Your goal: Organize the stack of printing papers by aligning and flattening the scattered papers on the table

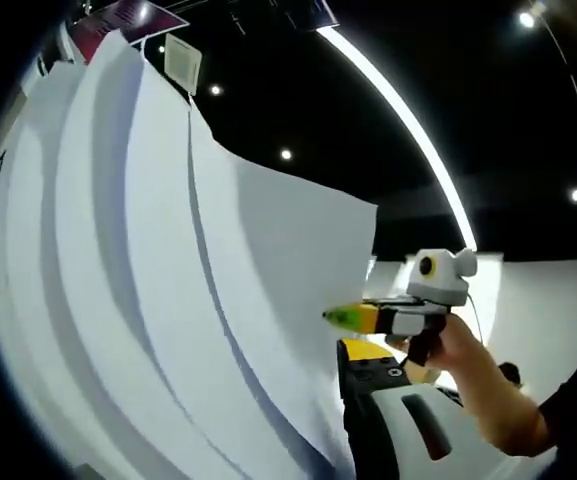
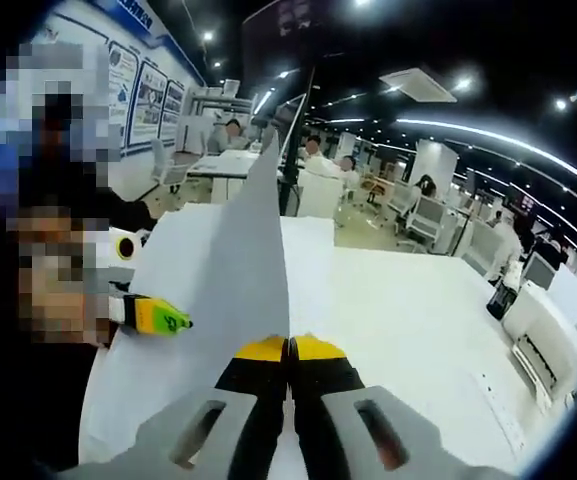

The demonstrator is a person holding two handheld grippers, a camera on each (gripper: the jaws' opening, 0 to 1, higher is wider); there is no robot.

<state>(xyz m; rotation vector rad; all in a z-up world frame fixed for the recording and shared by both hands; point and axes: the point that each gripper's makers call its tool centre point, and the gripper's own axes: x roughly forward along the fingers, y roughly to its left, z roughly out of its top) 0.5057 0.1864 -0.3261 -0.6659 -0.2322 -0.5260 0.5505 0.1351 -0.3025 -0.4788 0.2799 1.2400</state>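
A stack of white printing papers (image 1: 168, 300) is held upright off the table, and its fanned sheets curve across the left gripper view. My left gripper (image 1: 353, 350) grips the stack's lower edge; one black, yellow-tipped jaw shows and the other is hidden behind the sheets. My right gripper (image 1: 333, 317), held by a hand, comes in from the right and pinches the stack's side edge. In the right gripper view the papers (image 2: 238, 250) stand edge-on between my right gripper's (image 2: 290, 345) closed yellow tips. The left gripper (image 2: 183, 322) holds them from the left.
Under the papers lies a white table (image 2: 418, 320). A white machine (image 2: 543, 335) stands off its right edge. Behind it are desks with seated people (image 2: 313, 150). A person stands close at the left.
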